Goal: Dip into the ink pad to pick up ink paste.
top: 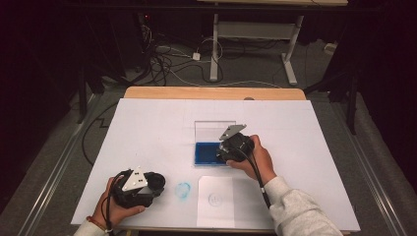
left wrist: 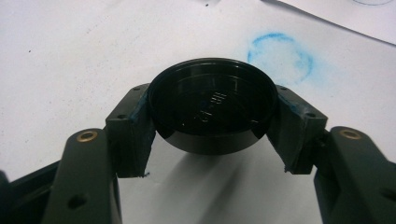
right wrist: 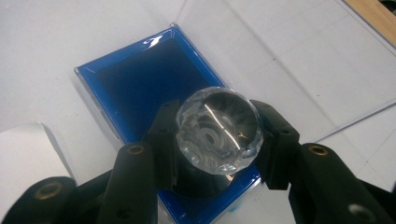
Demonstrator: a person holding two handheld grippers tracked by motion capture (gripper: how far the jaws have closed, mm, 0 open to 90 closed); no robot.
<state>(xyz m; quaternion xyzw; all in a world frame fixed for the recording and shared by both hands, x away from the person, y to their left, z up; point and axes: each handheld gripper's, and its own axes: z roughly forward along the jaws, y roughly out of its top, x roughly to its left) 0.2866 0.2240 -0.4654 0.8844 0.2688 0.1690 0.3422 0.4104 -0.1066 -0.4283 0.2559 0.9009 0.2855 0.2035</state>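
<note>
The right hand-held gripper (right wrist: 215,140) squeezes a clear-topped stamp (right wrist: 218,129) on the blue ink pad (right wrist: 135,79); the left hand-held gripper (left wrist: 212,135) clamps its black cap (left wrist: 212,109). Next (probably): lift and press the stamp on the near paper (top: 216,209).

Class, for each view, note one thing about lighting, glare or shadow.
High view: room dark beyond the lit white table. Left gripper view: the black lid casts a soft shadow below. Right gripper view: glare streaks on the clear faceted knob and the blue tray rim.

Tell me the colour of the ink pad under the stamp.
Deep blue: the ink pad in its clear case, best seen in the right gripper view.
</note>
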